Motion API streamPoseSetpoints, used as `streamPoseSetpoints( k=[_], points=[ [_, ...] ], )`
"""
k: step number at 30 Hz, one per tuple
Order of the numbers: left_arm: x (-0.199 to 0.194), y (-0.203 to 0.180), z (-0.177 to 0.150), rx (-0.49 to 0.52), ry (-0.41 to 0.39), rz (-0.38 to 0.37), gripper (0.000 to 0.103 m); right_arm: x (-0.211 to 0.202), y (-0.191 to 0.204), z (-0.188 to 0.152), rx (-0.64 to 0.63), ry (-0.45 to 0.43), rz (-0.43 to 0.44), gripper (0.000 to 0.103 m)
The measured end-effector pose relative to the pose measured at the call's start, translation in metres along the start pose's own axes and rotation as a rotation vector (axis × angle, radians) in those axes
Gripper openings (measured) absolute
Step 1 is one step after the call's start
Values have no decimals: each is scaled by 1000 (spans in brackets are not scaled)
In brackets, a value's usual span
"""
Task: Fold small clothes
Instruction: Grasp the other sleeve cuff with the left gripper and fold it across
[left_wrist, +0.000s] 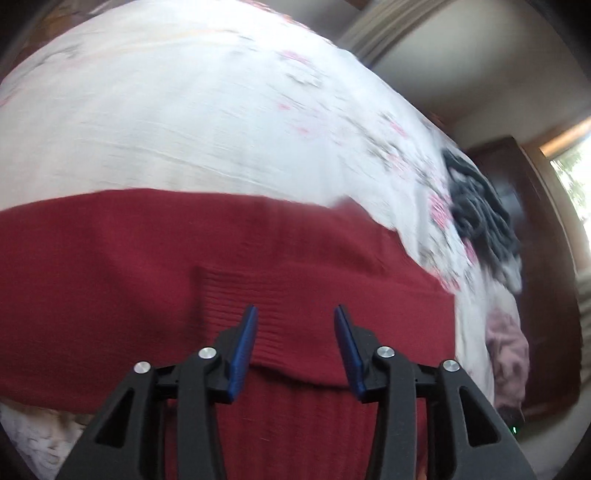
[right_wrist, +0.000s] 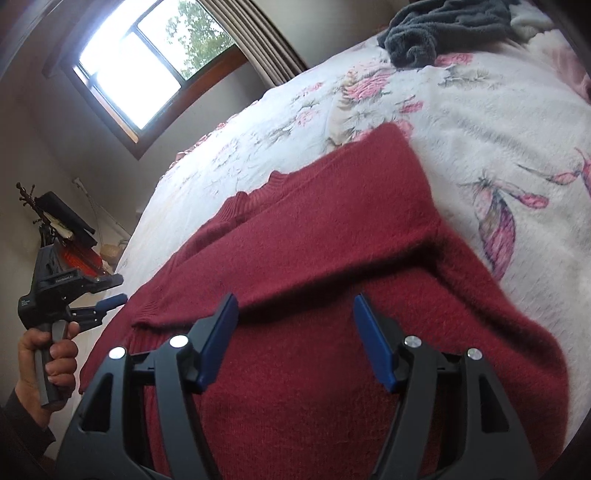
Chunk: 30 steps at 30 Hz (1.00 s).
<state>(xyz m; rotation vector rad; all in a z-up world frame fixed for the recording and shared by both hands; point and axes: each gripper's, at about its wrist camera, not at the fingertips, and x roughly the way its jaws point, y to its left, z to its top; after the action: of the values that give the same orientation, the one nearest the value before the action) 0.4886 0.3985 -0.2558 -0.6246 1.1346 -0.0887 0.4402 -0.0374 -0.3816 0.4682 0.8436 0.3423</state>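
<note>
Right wrist view: right gripper (right_wrist: 293, 314), fingers apart, hovers over the red sweater (right_wrist: 332, 240), fuzzy knit, partly folded, flat on the floral bed (right_wrist: 498, 122). Its long axis runs 5 to 11 o'clock, collar toward 11. Left gripper (left_wrist: 295, 325), fingers apart too. Grey clothes (right_wrist: 436, 29) lie at 1 o'clock.

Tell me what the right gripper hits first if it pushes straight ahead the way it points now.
Most likely the red sweater: the open right gripper points along its folded body lying on the floral bedspread. Depth is unclear, so it might skim above the knit.
</note>
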Motion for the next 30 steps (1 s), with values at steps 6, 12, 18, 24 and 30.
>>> streamPoseSetpoints(
  k=[6,12,18,24,30],
  points=[
    [36,33,-2,-56,79,87,37,1,5,-3,-22,16,-2,69],
    [5,48,-2,-114,24,107,40,3,7,-2,-31,30,-5,70],
    [-85,102,-31,-259,-107,134,60,6,13,-6,-84,37,-5,75],
    [-213,206,-69,-511,-301,228,71,0,37,-16,-141,79,-3,78],
    [-278,308,-100,-710,-405,272,74,-38,80,-32,-143,141,32,79]
  ],
)
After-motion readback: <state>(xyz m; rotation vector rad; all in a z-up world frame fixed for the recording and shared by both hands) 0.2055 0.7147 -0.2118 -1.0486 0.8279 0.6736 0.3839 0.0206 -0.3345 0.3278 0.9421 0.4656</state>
